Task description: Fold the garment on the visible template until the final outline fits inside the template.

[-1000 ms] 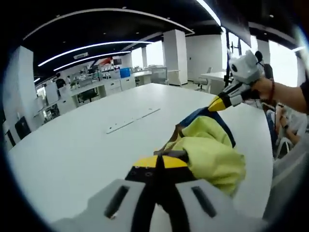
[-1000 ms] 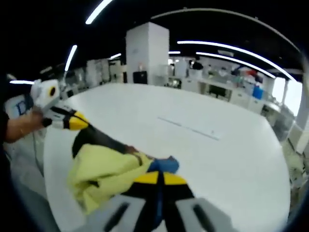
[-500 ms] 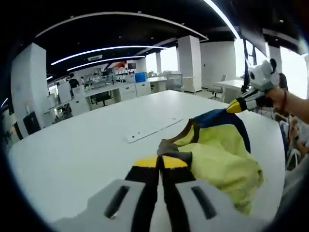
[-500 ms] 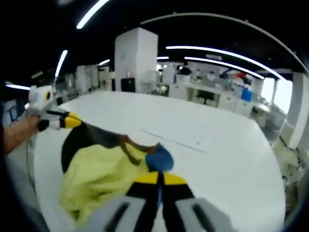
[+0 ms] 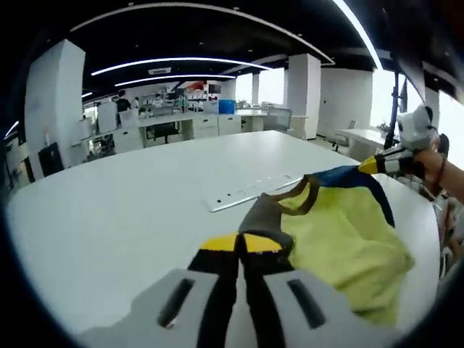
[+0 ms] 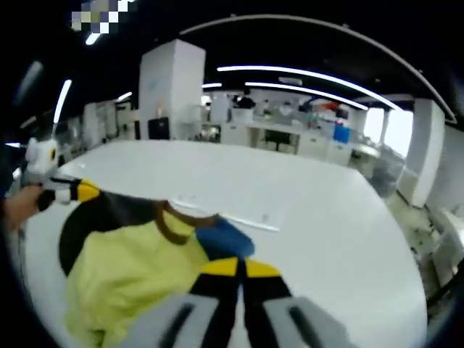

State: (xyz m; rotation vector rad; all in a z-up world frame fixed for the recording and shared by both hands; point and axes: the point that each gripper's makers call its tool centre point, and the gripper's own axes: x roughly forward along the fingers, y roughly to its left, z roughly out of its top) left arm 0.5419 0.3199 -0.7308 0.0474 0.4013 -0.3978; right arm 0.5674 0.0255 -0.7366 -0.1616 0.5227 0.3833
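The garment (image 5: pixel 341 235), yellow-green with a brown neckband and blue and dark shoulder panels, hangs stretched between the two claws above the white bench (image 5: pixel 116 217); its lower part sags in loose folds toward the bench edge nearest the person; in the left gripper view the left claw (image 5: pixel 241 243) has its yellow-tipped jaws pressed together on a grey-brown shoulder corner of the garment; the top edge runs from there up to the right claw (image 5: pixel 371 166), seen at the right of that view pinching the blue corner, with a hand (image 5: pixel 442 170) behind it; in the right gripper view the right claw (image 6: pixel 239 268) is closed on the blue corner of the garment (image 6: pixel 123 275), and the left claw (image 6: pixel 85 192) at the left edge grips the dark far corner, a hand (image 6: pixel 18 206) behind it; a long thin white strip (image 5: pixel 250 192) lies flat on the bench beyond the garment, apart from it; whether this is the template I cannot tell; beyond the bench stand white pillars (image 5: pixel 304 94), desks (image 5: pixel 181 127) and ceiling light strips (image 5: pixel 167 61) of an open room; small figures (image 5: pixel 123 105) show in the far background.
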